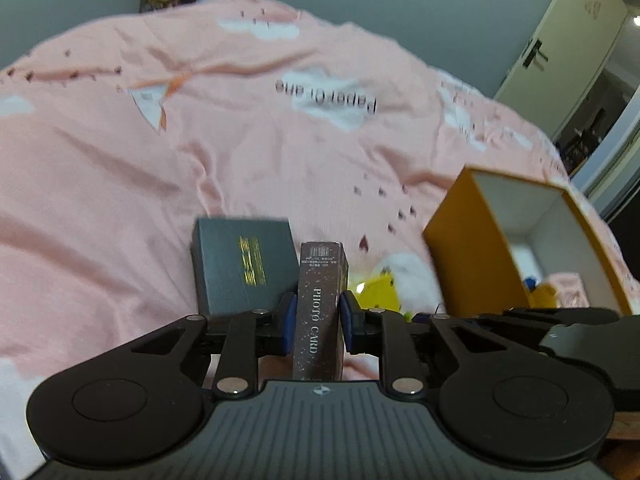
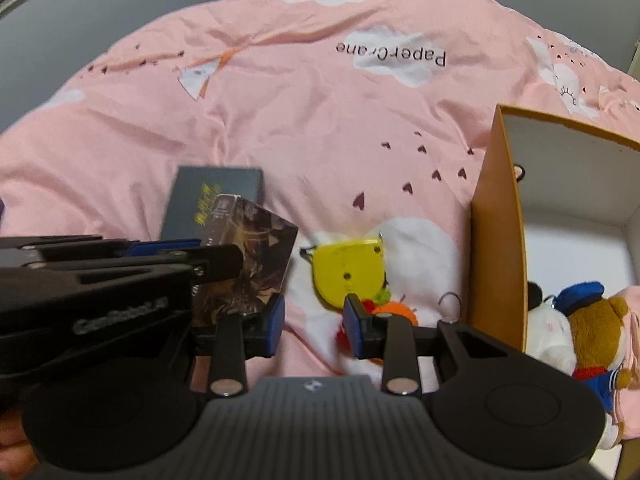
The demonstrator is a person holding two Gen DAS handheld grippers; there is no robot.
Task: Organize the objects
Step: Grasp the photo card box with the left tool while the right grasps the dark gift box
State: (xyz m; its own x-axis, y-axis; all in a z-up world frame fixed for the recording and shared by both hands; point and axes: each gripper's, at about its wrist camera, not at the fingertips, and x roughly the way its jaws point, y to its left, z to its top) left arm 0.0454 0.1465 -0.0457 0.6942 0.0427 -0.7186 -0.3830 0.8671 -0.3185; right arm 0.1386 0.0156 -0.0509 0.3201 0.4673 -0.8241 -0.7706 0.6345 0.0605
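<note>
Left wrist view: left hand-held gripper (image 1: 317,314) clenched on a brown box (image 1: 320,308) lettered "PHOTO CARD", just beside a grey box (image 1: 244,266) with gold writing too blurred to read, above a pink bedspread (image 1: 160,168) printed "PaperCrane". Right hand-held gripper (image 2: 314,326) released, empty, near a yellow tape measure (image 2: 348,268); "GenRobot.AI" on the left one; orange box (image 2: 498,240) holding plush toys (image 2: 592,332).

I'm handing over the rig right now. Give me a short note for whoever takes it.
Left gripper: shut on the photo card box, lifted edge-up.
Right gripper: open, empty, over the pink bedspread.
Grey box and yellow tape measure lie on the bedspread.
Orange box at right holds plush toys.
Left: box the photo card box, grey box, tape measure.
</note>
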